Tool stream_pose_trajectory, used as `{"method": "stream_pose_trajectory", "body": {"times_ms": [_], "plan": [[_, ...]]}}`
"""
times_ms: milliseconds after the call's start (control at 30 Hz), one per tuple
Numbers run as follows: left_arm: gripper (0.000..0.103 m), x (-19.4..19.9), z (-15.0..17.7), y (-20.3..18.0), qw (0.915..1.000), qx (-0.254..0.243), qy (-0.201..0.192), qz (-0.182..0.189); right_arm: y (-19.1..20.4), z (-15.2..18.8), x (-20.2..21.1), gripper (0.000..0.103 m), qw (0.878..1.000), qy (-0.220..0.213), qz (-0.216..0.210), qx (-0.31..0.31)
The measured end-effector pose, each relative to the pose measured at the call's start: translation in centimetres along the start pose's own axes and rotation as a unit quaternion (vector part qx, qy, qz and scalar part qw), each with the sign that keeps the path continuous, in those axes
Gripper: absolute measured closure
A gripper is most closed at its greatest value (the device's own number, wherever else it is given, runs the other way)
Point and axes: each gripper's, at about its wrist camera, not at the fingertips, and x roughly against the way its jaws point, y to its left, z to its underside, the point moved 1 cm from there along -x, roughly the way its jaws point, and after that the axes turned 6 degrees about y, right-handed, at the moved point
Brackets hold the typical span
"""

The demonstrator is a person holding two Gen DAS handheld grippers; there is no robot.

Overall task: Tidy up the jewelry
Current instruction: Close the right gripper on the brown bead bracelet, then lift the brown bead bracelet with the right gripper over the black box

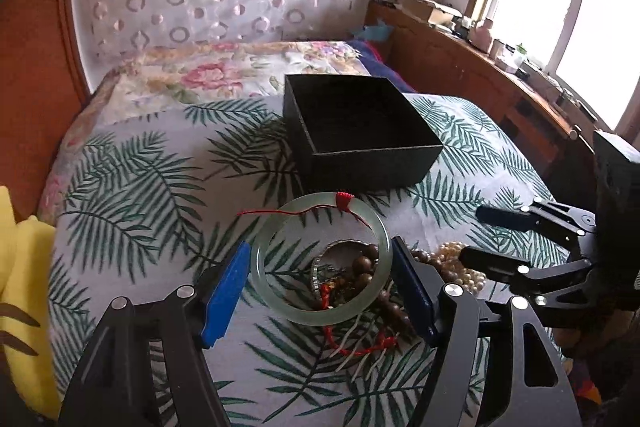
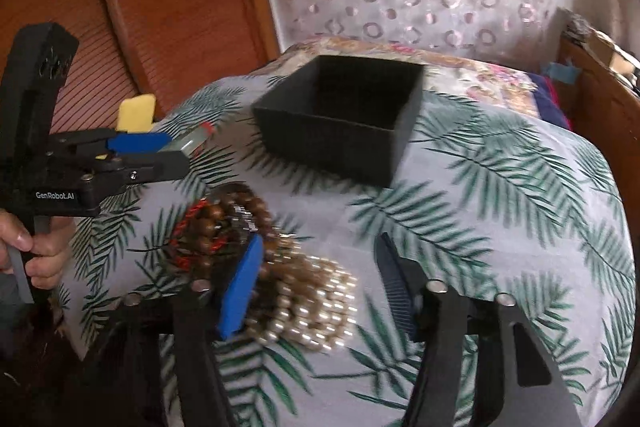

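My left gripper point(image 1: 320, 287) is shut on a pale green jade bangle point(image 1: 280, 303) with a red thread and holds it above the bed; it also shows in the right wrist view point(image 2: 176, 147), with the bangle point(image 2: 192, 141) between its pads. A black open box point(image 1: 360, 123) point(image 2: 340, 119) stands just beyond. Brown wooden beads point(image 1: 360, 267) point(image 2: 224, 223) and a pearl strand point(image 1: 456, 267) point(image 2: 312, 311) lie in a heap. My right gripper point(image 2: 320, 287) point(image 1: 472, 235) is open over the pearls.
The bed has a palm-leaf sheet point(image 1: 140, 187) and a floral pillow point(image 1: 200, 75) against a wooden headboard point(image 2: 160, 7). A yellow cloth point(image 1: 20, 287) lies at the left. A cluttered wooden sill point(image 1: 480, 43) runs under the window at the right.
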Motion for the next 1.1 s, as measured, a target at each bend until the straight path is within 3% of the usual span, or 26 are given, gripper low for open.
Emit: {"method": "stream_pose_trajectory", "body": {"times_ms": [133,233,533,633,1100], "plan": [[0.036,0.6,0.5,0.8,0.9999,0.014,-0.008,-0.001,2.3,-0.5,-1.1,0.075,0.999,0.019,-0.014,0.036],[0.036,1.0,0.9,1.4,0.9997,0.021,-0.011,-0.001,2.9,-0.6,-1.6,0.080,0.998,0.034,-0.009,0.048],[0.036,1.3,1.6,1.9,0.9994,0.030,-0.019,0.007,3.3,-0.9,-2.1,0.082,0.996,0.058,-0.009,0.060],[0.036,1.4,1.5,2.0,0.9993,0.030,-0.022,0.008,2.9,-1.3,-1.2,0.089,0.998,0.042,-0.015,0.051],[0.036,1.7,-0.1,1.0,0.9989,0.018,-0.041,0.007,2.9,-4.2,3.2,0.089,0.997,-0.026,-0.033,0.065]]}}
